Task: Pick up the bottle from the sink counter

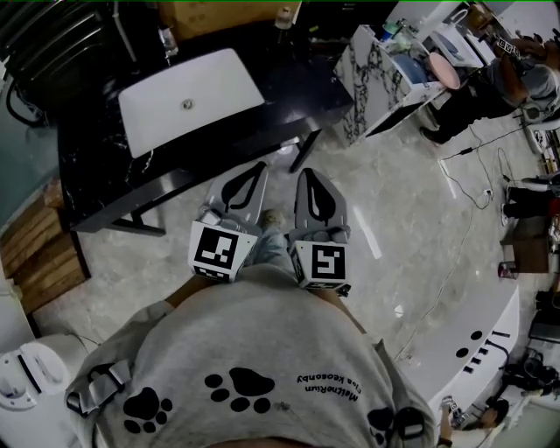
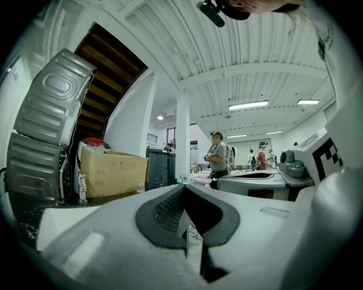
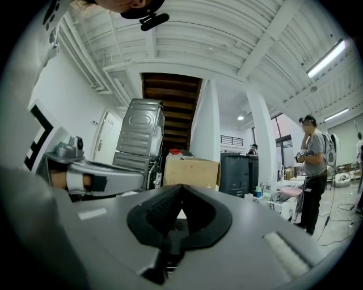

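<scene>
1. The pick-up has not begun, as I judge it. The small clear bottle with a pale cap (image 1: 283,17) stands untouched at the far edge of the black sink counter (image 1: 289,92), at about one o'clock from the white rectangular basin (image 1: 210,83).
2. The left grey two-jaw gripper (image 2: 182,190) has its jaws closed tip to tip with nothing between them. It is held near the person's body, well apart from the counter at twelve o'clock.
3. The right grey two-jaw gripper (image 3: 181,187), just beside it, is likewise closed and empty.
4. Left to do: approach, open one gripper, close on the bottle, lift.
5. The bottle looks upright, long axis vertical, cap up. It is too small to be sure.
</scene>
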The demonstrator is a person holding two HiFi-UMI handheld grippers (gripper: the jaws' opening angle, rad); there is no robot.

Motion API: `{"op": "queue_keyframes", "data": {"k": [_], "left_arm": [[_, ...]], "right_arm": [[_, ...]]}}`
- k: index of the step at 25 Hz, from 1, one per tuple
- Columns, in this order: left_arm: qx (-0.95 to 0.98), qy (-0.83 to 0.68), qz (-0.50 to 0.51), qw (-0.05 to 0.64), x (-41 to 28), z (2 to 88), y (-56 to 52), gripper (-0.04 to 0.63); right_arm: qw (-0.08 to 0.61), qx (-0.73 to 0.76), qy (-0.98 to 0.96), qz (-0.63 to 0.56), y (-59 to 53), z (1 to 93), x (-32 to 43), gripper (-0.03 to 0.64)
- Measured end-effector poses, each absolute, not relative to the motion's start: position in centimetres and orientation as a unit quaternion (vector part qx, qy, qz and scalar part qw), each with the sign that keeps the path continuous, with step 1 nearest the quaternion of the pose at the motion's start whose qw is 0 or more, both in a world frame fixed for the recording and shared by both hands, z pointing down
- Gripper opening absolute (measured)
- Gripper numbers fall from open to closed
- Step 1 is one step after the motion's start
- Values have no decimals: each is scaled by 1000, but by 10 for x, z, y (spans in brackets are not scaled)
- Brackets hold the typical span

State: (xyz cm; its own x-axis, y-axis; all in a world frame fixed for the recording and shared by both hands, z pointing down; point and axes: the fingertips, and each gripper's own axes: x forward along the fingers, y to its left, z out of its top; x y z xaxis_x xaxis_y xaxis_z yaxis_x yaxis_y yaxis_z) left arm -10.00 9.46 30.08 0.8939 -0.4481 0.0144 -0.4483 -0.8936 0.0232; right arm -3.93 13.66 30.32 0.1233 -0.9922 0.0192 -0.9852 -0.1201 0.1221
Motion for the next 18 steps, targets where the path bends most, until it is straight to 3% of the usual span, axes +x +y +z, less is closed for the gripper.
{"op": "queue_keyframes", "data": {"k": [18], "left_arm": [[962, -272, 11, 10, -13, 292, -14, -1]], "right_arm": [[52, 718, -694, -26, 18, 302, 56, 2]]}}
